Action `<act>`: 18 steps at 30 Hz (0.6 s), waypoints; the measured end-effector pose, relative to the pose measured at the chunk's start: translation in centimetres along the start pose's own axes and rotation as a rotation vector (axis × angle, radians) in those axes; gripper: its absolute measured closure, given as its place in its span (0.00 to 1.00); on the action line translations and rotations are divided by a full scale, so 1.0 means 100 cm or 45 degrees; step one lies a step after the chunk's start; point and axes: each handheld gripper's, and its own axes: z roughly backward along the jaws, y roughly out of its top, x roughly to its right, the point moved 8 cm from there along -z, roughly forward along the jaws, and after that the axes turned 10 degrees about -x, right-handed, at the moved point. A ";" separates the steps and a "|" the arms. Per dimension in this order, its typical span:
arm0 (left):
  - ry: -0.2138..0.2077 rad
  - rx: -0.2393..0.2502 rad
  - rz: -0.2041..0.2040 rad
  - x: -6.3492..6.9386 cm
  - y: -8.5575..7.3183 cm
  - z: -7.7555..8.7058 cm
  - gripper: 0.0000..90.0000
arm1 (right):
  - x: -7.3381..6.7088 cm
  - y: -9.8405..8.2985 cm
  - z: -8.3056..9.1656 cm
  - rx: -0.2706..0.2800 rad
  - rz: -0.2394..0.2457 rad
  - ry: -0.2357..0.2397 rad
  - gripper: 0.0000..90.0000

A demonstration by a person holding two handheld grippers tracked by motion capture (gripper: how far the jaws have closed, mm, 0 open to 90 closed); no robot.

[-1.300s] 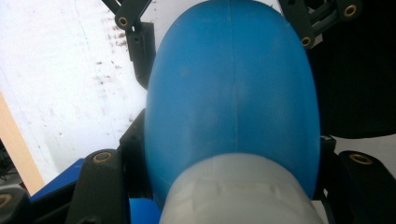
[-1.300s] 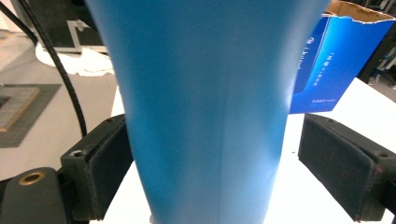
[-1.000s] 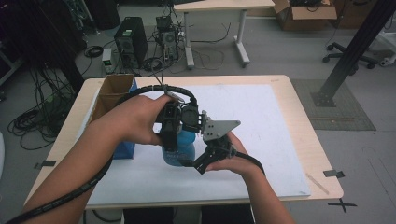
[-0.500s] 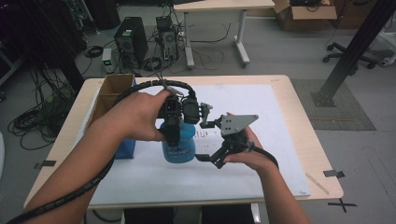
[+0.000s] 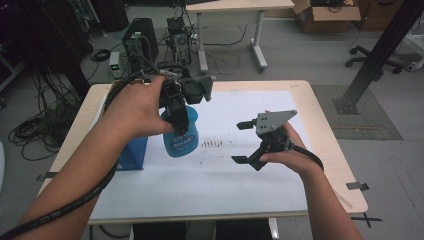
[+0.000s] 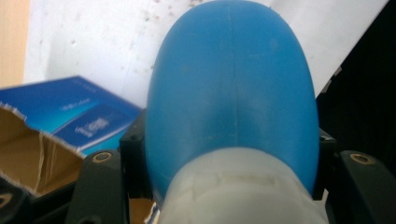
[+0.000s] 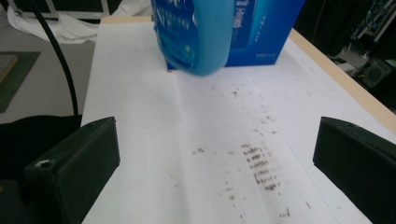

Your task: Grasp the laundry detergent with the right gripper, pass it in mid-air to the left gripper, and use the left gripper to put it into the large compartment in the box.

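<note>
The left gripper (image 5: 181, 117) is pinching the blue bottle (image 5: 181, 136) by its top, holding it over the white sheet (image 5: 220, 185) toward the worktop's left edge (just beside a blue box (image 5: 132, 152)); the right gripper (image 5: 241, 142) is hovering nearer the right edge, jaws spread.

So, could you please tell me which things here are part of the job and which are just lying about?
In use:
- blue bottle, clamped in the left gripper and lifted off the paper
- right gripper, open, nothing in it
- stained white paper

Lying about:
- blue box
- cardboard boxes on the floor
</note>
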 end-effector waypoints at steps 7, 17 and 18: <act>-0.080 -0.024 0.229 -0.020 -0.012 0.013 0.43 | 0.010 -0.018 0.008 -0.080 -0.033 -0.002 0.01; -0.214 0.037 0.534 -0.060 -0.042 0.041 0.43 | 0.022 -0.044 0.020 -0.194 -0.066 -0.030 0.01; -0.223 0.040 0.565 -0.064 -0.046 0.044 0.43 | 0.022 -0.046 0.020 -0.204 -0.071 -0.022 0.01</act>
